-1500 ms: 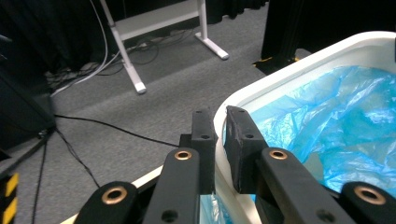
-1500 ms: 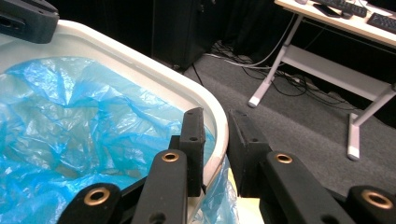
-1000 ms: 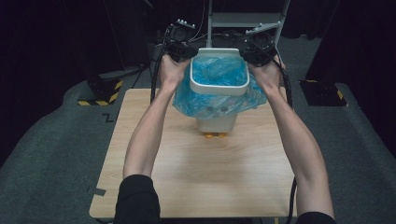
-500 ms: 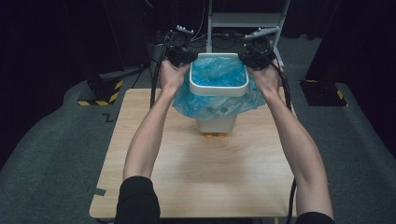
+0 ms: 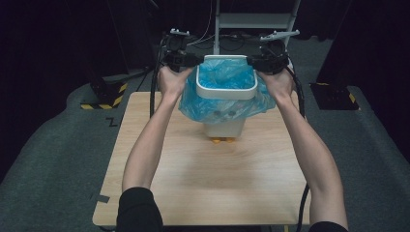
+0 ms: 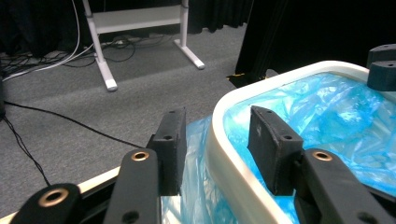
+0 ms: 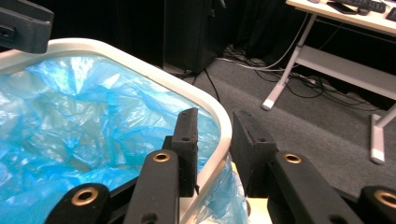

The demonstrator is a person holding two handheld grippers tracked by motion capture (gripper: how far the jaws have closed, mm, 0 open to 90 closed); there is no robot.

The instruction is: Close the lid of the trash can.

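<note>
Blue bag (image 5: 218, 104) plastic is draped over the white rim (image 5: 225, 92) of a bin (image 5: 224, 126) standing at the far middle of the wooden surface (image 5: 193, 179). The rim's left edge is straddled by the left hand-held gripper (image 6: 217, 140), its jaws just opened and parted, pads clear of it. The right edge is straddled likewise by the right hand-held gripper (image 7: 215, 142) (also just opened, gaps visible). Bare surface lies open on the near side.
</note>
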